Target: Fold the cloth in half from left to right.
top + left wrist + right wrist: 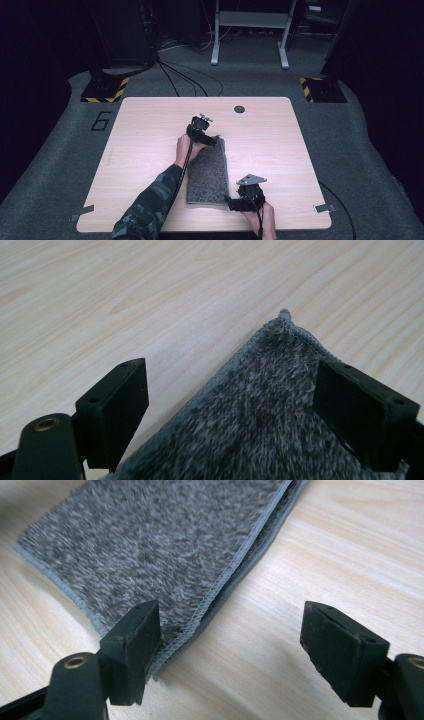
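The folded grey fuzzy cloth with stitched edges [208, 172] lay flat near the middle of the pale wooden surface [140, 150], long side running away from the person. The left tongs [204, 137] stood at its far corner, spread wide with the corner between the pads but not pinched. The right tongs [234, 204] stood released at the near corner, one pad [135, 650] over the hem and the other above bare wood.
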The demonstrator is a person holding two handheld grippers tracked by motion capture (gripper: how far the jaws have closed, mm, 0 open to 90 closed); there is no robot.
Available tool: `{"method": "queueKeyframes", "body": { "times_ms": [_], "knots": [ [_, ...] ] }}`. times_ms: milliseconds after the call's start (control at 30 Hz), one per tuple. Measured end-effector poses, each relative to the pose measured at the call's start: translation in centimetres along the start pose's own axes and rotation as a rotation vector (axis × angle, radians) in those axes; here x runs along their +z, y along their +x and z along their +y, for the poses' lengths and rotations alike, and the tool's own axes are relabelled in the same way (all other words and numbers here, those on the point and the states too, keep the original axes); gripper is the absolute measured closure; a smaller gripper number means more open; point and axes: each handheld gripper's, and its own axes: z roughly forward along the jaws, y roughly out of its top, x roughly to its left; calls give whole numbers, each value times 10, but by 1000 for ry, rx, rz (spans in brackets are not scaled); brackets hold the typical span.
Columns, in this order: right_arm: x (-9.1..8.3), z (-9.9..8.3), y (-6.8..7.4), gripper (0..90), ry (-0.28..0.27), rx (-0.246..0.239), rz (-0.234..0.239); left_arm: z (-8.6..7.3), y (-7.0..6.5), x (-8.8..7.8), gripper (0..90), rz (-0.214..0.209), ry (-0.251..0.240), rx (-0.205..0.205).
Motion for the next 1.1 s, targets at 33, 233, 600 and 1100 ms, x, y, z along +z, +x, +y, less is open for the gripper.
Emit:
{"method": "queueKeyframes", "body": {
  "times_ms": [33,233,600,1100],
  "knots": [
    [-2,0,-2,235,-10,6,5,-2,2,-3,135,-6,-8,-5],
    [-7,6,-7,229,-33,28,16,-21,13,-24,123,-27,-49,-33],
    [3,28,-5,223,-45,-21,28,-64,16,-57,127,-8,-60,-36],
    [31,26,1,226,33,-87,-14,-86,26,-40,144,38,3,-52]
  ]
}}
